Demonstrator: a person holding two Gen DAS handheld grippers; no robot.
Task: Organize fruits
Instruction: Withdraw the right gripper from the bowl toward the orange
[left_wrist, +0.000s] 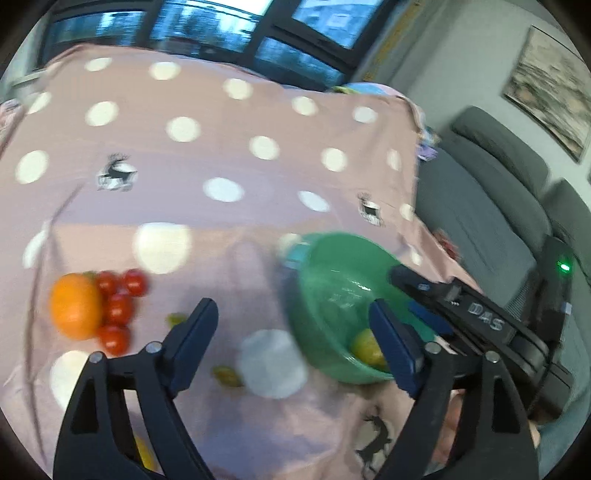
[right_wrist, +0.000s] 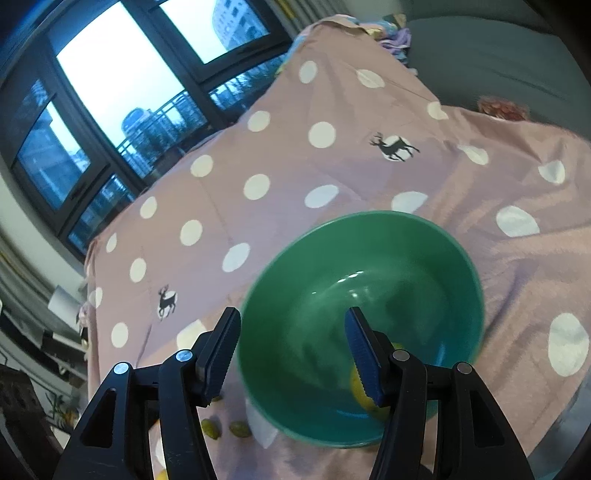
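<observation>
A green bowl (left_wrist: 332, 291) stands on the pink dotted cloth and holds a yellow-green fruit (left_wrist: 364, 345). In the right wrist view the bowl (right_wrist: 388, 258) fills the centre, with the fruit (right_wrist: 360, 397) partly hidden behind a finger. An orange (left_wrist: 75, 306) and several red tomatoes (left_wrist: 118, 308) lie at the left. Small green fruits (left_wrist: 227, 374) lie on the cloth near the bowl; they also show in the right wrist view (right_wrist: 212, 428). My left gripper (left_wrist: 291, 326) is open and empty. My right gripper (right_wrist: 291, 341) is open over the bowl's near rim; its body shows in the left wrist view (left_wrist: 461, 310).
The cloth-covered table (left_wrist: 221, 147) drops off at the right toward a grey sofa (left_wrist: 491, 206). Windows (right_wrist: 122, 85) lie beyond the far edge. A yellow fruit (left_wrist: 144, 454) peeks out under my left gripper.
</observation>
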